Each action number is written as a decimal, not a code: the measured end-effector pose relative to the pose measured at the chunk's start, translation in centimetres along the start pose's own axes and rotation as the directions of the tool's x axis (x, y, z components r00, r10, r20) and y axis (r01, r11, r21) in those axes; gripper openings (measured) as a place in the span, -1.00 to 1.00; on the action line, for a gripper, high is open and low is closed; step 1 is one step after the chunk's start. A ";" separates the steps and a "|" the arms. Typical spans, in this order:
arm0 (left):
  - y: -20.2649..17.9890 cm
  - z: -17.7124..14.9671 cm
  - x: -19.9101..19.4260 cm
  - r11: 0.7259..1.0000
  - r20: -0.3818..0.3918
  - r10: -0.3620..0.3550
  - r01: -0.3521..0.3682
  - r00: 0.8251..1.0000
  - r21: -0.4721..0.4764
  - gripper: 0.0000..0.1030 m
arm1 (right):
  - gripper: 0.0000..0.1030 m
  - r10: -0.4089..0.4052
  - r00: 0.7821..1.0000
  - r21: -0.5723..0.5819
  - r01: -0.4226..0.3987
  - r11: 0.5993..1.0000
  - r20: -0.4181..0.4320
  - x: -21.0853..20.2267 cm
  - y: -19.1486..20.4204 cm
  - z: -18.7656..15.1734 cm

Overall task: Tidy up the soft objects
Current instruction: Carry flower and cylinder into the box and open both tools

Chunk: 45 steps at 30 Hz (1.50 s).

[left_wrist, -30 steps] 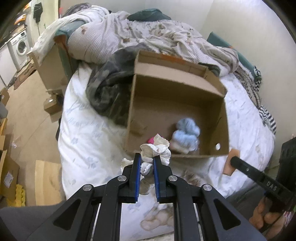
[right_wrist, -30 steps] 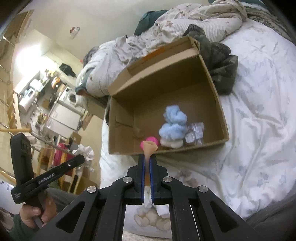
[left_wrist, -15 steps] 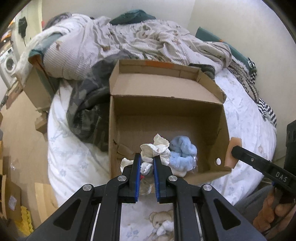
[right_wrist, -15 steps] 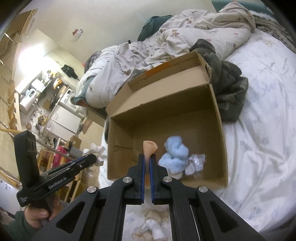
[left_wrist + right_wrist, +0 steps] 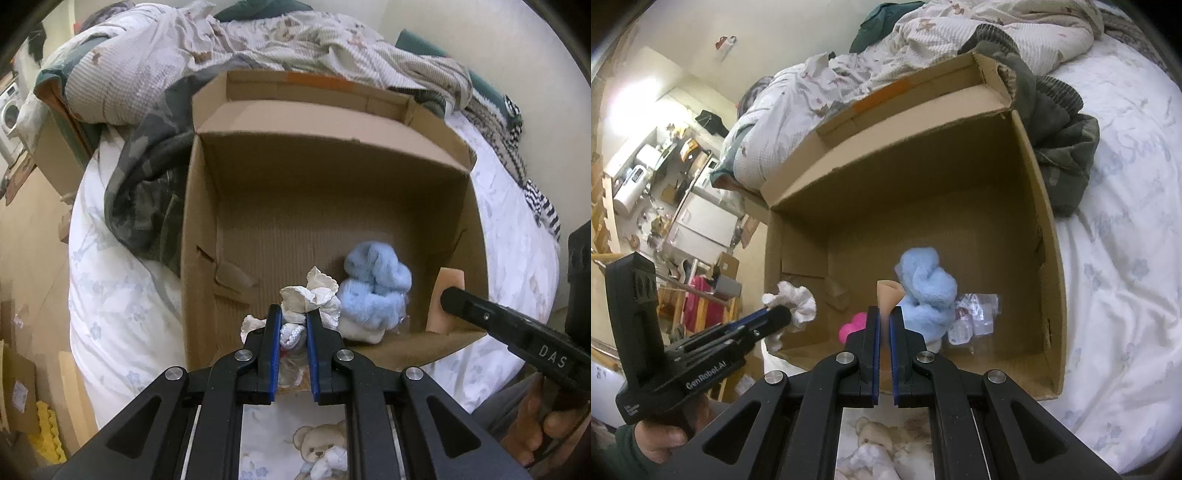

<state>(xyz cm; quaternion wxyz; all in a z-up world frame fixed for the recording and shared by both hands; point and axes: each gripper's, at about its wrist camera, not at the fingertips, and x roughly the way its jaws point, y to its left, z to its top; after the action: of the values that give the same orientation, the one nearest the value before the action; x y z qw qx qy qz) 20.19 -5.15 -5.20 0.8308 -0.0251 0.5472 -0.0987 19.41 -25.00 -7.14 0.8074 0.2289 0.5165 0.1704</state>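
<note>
Both grippers have advanced from short of the cardboard box to over its near edge: left gripper clamped on a white frilly cloth, right gripper pinching a peach piece, beside the blue fluffy bundle inside, so release appears next

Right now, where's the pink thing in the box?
In the right wrist view the pink thing lies on the box floor by the near wall, left of the blue fluffy bundle.
</note>
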 end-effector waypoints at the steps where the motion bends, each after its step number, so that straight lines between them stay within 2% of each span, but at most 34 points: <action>1: 0.0 0.0 0.2 1.000 -0.005 0.003 -0.003 1.000 0.001 -0.77 | -0.88 -0.004 1.000 0.000 0.004 1.000 -0.004 0.1 0.0 0.0; 10: 0.0 -0.2 1.3 1.000 -0.029 0.022 -0.022 0.999 -0.004 -0.77 | -0.87 -0.022 0.999 0.001 0.022 1.000 -0.041 1.1 -0.3 -0.1; 19: -0.2 -0.4 0.9 1.000 -0.003 0.025 -0.025 1.000 0.004 -0.77 | -0.87 -0.026 0.999 0.005 0.026 1.000 -0.048 1.5 -0.2 -0.2; 25: 0.4 -0.3 0.8 0.999 -0.006 0.021 -0.021 1.000 -0.029 -0.69 | -0.87 -0.033 0.998 0.011 0.034 0.999 -0.057 1.8 -0.4 -0.2; 29: 0.1 -0.5 0.7 1.000 -0.005 0.029 -0.029 1.000 -0.008 -0.64 | -0.87 -0.037 0.998 0.005 0.038 0.999 -0.054 1.8 -0.4 -0.2; 31: -0.1 -0.5 0.7 1.000 -0.007 0.031 -0.031 0.999 0.001 -0.54 | -0.87 -0.037 0.998 0.007 0.037 0.999 -0.052 1.8 -0.5 -0.2; 32: -0.1 -0.6 0.7 0.999 -0.008 0.033 -0.032 0.999 0.001 -0.38 | -0.87 -0.037 0.998 0.007 0.037 0.999 -0.051 1.8 -0.4 -0.2; 33: -0.1 -0.6 0.6 0.999 -0.006 0.038 -0.038 0.999 -0.002 -0.11 | -0.87 -0.036 0.998 0.007 0.037 0.999 -0.050 1.7 -0.5 -0.2; 35: -0.1 -0.7 0.3 0.999 0.011 0.052 -0.052 0.999 -0.005 0.22 | -0.86 -0.036 0.998 0.007 0.036 0.999 -0.047 1.7 -0.5 -0.1; 37: -0.1 -0.6 0.0 0.998 0.033 0.061 -0.061 0.998 -0.001 0.24 | -0.82 -0.031 0.999 0.010 0.031 0.999 -0.043 1.6 -0.5 -0.1; 40: -0.2 -0.7 -0.1 0.998 0.036 0.066 -0.067 0.997 0.009 0.24 | -0.52 -0.025 0.999 0.023 0.026 0.999 -0.031 1.3 -0.7 0.0; 41: -0.2 -0.7 0.0 0.997 0.035 0.070 -0.070 0.997 0.010 0.24 | -0.30 -0.026 0.999 0.025 0.027 0.999 -0.027 1.2 -0.8 0.0; 42: -0.2 -0.8 0.0 0.997 0.033 0.073 -0.073 0.997 0.011 0.24 | 0.10 -0.027 0.999 0.027 0.028 0.999 -0.020 1.1 -0.8 0.0; 43: -0.2 -0.8 0.1 0.997 0.032 0.074 -0.075 0.997 0.010 0.24 | 0.30 -0.026 1.000 0.031 0.026 0.999 -0.012 1.0 -0.8 0.1; 44: -0.1 -0.8 0.1 0.997 0.032 0.075 -0.076 0.997 0.008 0.24 | 0.43 -0.023 1.000 0.036 0.023 0.999 0.000 0.8 -0.8 0.1; 45: 0.0 -0.8 0.1 0.997 0.035 0.077 -0.078 0.996 0.004 0.24 | 0.43 -0.019 1.000 0.038 0.019 0.999 0.005 0.7 -0.8 0.1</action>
<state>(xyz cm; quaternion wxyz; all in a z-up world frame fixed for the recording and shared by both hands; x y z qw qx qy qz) 19.45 -5.15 -5.57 0.8435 -0.0031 0.5329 -0.0676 19.83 -25.33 -8.05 0.8058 0.2395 0.5197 0.1522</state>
